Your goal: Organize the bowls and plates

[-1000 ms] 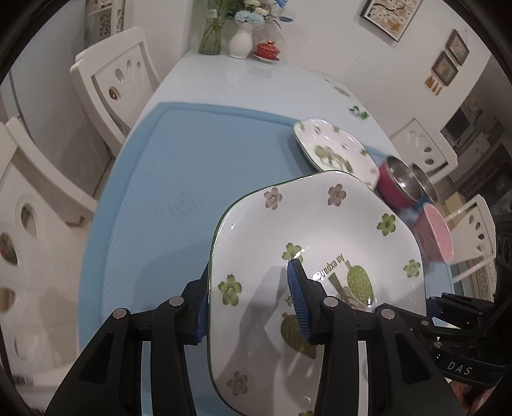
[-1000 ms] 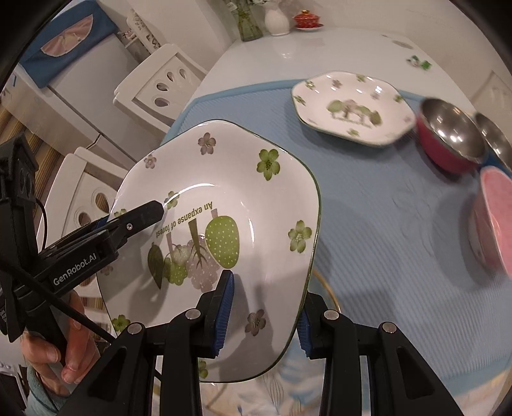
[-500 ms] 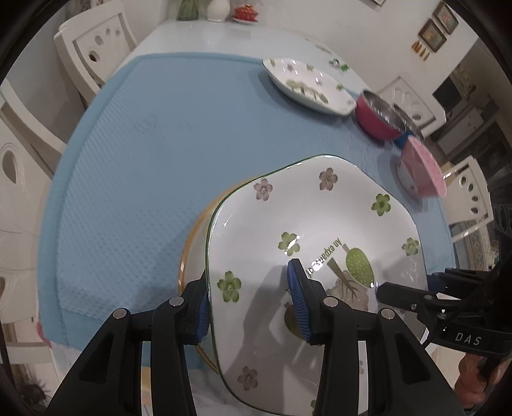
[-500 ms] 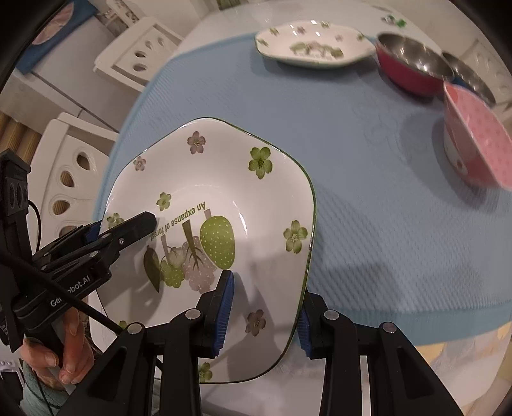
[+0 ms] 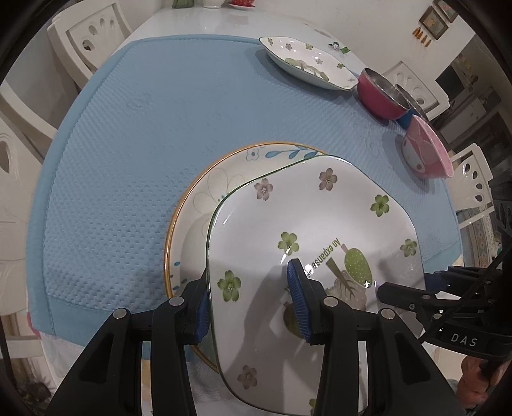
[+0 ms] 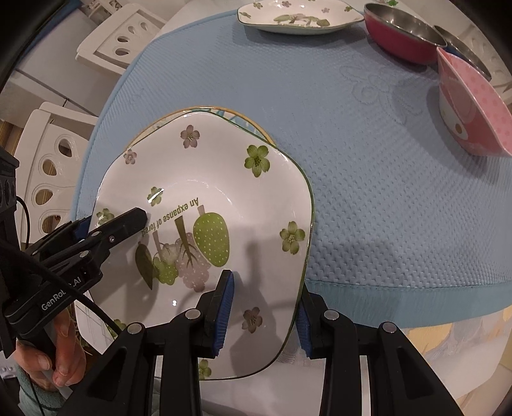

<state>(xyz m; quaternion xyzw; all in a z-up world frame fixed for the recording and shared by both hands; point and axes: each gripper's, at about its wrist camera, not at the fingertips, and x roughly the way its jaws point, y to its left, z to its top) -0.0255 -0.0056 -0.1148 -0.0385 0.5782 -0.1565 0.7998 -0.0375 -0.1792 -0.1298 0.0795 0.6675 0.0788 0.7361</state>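
A white squarish plate with green and pink flowers [image 5: 320,224] [image 6: 208,179] is held at two opposite rims. My left gripper [image 5: 249,288] is shut on its left rim and my right gripper [image 6: 265,288] on its right rim. Each blue pad pair has one pad on top of the rim and one under it. The plate sits low over a round gold-rimmed plate [image 5: 211,188] [image 6: 249,126] on the blue mat [image 5: 144,144]. I cannot tell whether the two plates touch. A matching flowered plate [image 5: 307,62] [image 6: 297,16] lies at the far side.
A red steel-lined bowl [image 5: 380,92] [image 6: 400,35], a blue one [image 5: 406,118] behind it and a pink dotted bowl [image 5: 425,156] [image 6: 470,108] stand along the mat's right side. White chairs [image 5: 86,35] [image 6: 124,38] flank the table. The mat's front edge is close below.
Both grippers have come down and tipped further downward with the flowered plate. The gold-rimmed plate has come into view beneath it.
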